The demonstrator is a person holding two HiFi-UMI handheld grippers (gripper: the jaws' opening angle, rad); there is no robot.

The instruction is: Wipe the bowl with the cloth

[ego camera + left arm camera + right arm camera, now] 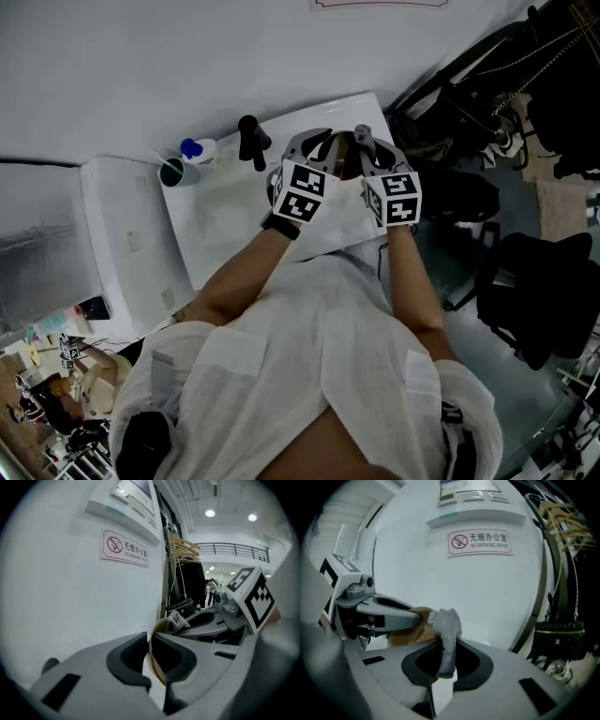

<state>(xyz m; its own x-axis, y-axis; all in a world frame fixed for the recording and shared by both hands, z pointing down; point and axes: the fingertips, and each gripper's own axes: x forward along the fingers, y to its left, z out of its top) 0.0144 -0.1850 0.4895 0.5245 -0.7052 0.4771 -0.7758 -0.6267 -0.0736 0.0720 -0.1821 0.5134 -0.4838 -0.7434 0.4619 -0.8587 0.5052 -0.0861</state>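
Observation:
My left gripper (pixel 149 644) is shut on the rim of a brown bowl (pixel 158 665), which stands on edge between its pads. My right gripper (pixel 446 663) is shut on a grey knitted cloth (pixel 446 629); the cloth's bunched top presses against the bowl (pixel 411 631). In the head view both grippers meet above the far side of the white table (pixel 225 220), the left gripper (pixel 314 150) and the right gripper (pixel 370 145) tip to tip. The bowl is mostly hidden there behind the marker cubes. Each gripper view shows the other gripper close by.
On the table's far left stand a blue-capped bottle (pixel 199 150), a dark cup (pixel 173 172) and a black object (pixel 251 139). A white wall with a no-smoking sign (pixel 479 541) lies ahead. A black chair (pixel 534 291) and a black bag (pixel 558 634) are to the right.

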